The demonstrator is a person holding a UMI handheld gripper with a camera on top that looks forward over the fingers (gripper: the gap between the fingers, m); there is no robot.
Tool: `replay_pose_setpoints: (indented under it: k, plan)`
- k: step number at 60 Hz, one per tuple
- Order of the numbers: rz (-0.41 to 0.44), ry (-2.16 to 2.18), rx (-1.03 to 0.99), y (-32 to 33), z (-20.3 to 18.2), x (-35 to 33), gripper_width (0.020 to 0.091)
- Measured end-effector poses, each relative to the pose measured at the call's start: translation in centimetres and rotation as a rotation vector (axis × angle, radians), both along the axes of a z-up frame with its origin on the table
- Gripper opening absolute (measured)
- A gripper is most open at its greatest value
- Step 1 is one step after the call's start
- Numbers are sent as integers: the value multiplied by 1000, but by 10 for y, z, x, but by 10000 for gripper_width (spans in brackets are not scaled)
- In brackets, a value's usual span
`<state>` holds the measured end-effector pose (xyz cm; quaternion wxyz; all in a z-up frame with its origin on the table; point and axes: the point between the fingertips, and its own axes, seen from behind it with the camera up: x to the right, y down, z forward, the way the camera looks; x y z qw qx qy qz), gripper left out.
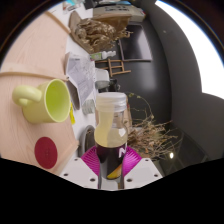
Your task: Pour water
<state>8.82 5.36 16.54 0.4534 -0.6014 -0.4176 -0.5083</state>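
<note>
A clear bottle (pixel 111 125) with a pale cap and dark label stands upright between my fingers, held up off the table. My gripper (pixel 111 163) is shut on the bottle; both magenta pads (pixel 92 159) press its lower sides. A yellow-green mug (pixel 48 100) lies to the left of the bottle, its mouth facing toward the bottle and its handle pointing away. The bottle's base is hidden behind my fingers.
A red round lid (pixel 46 151) lies on the light table below the mug. A nest of dry twigs (pixel 152 135) sits right of the bottle, another twig bundle (pixel 100 32) further back. A white box (pixel 82 72) stands behind the mug.
</note>
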Motion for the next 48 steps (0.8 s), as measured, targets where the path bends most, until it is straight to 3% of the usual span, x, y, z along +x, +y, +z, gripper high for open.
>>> replay_pose_setpoints:
  k: [9,21,48]
  plan:
    - [-103,535,-28,-14,-12,9,248]
    - [-116,1056,-80,-24,-37,-11,247]
    - [-162,1413,-139,-17,-119,-21,253]
